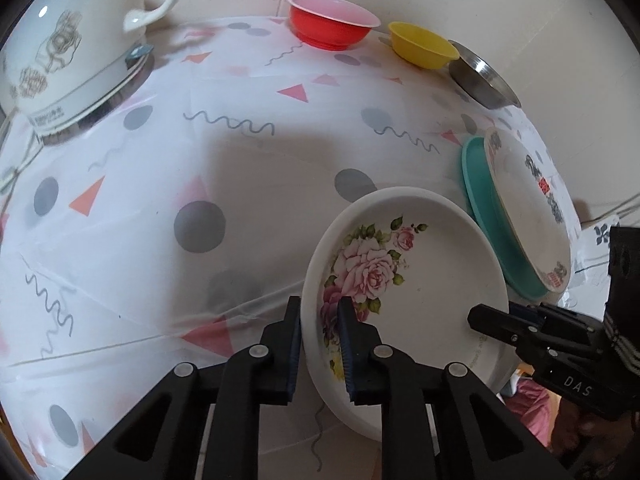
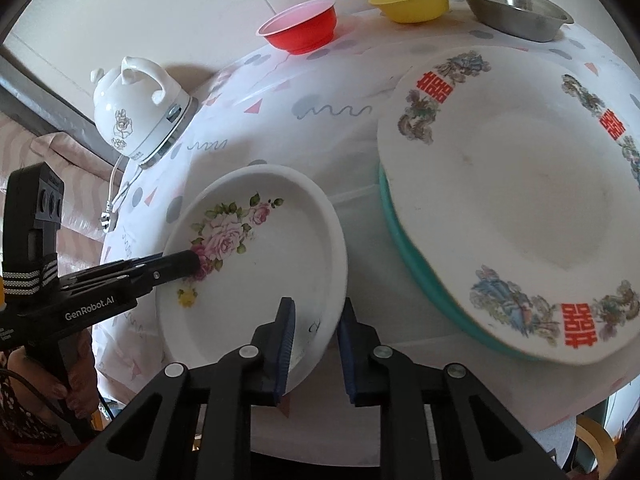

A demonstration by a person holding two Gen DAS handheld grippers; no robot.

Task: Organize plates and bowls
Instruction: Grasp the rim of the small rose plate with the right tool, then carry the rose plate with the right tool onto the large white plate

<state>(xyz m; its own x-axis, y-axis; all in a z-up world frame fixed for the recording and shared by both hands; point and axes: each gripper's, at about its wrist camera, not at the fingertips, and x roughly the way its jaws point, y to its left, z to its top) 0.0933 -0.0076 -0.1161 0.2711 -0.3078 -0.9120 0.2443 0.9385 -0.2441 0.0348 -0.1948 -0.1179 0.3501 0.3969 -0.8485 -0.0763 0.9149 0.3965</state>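
Left gripper [image 1: 320,344] and right gripper [image 2: 316,344]: jaws clamped on opposite rims of the rose plate [image 1: 404,280], near the bench [image 1: 240,160] front edge. Risk: uneven lift twists it loose. Crested plate [image 2: 516,200] sits atop teal plate [image 2: 404,248]. Red bowl [image 1: 332,24], yellow bowl [image 1: 424,46], steel bowl [image 2: 512,10]: empty.

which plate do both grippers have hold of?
The rose-print plate: left gripper and right gripper clamp opposite rims. The red-character plate sits untouched on the teal plate.
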